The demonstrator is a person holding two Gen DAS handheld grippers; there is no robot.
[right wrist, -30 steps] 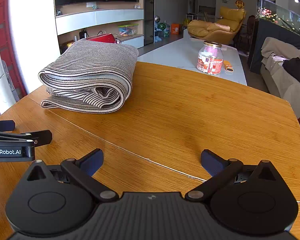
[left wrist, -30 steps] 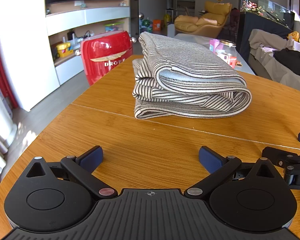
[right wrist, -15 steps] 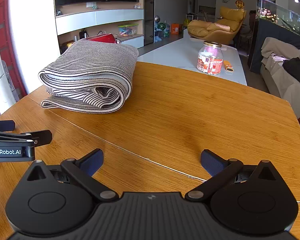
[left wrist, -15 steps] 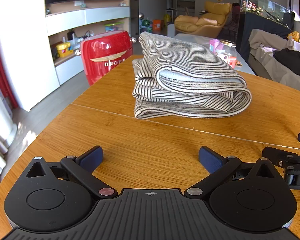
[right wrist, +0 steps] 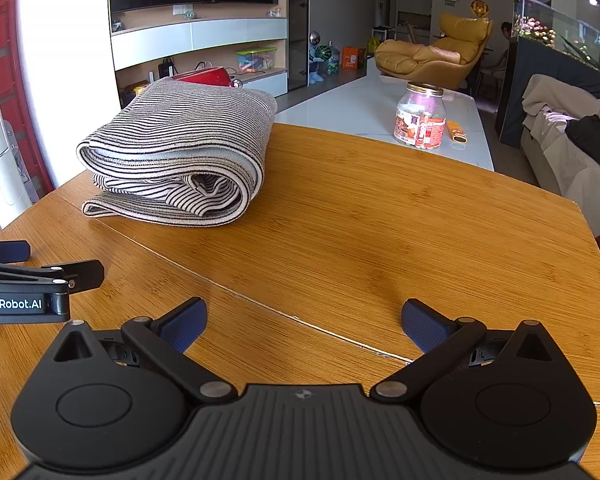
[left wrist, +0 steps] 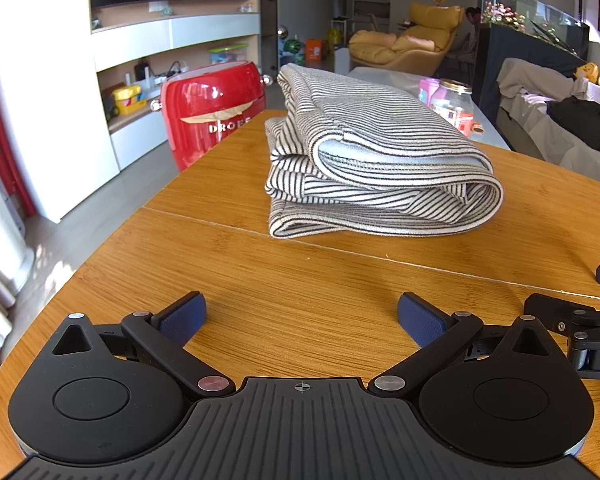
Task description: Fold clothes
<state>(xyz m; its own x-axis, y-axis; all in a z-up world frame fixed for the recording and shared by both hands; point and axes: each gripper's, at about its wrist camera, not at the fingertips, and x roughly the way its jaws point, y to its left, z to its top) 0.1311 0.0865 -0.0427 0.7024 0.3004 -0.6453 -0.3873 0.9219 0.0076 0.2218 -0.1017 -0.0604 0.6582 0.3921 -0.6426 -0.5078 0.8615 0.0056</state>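
A striped grey-and-black garment (left wrist: 376,164) lies folded in a thick bundle on the wooden table (left wrist: 300,280); it also shows in the right wrist view (right wrist: 180,152), at the far left. My left gripper (left wrist: 300,318) is open and empty, low over the table, short of the bundle. My right gripper (right wrist: 304,322) is open and empty, to the right of the bundle and nearer than it. Each gripper's side shows at the edge of the other's view: the right one (left wrist: 580,332) and the left one (right wrist: 24,284).
A red appliance (left wrist: 212,112) stands past the table's far left edge. A glass jar (right wrist: 420,116) sits on a white table (right wrist: 360,116) behind. A sofa with clothes (right wrist: 572,136) is at the right. A seam (right wrist: 280,312) crosses the tabletop.
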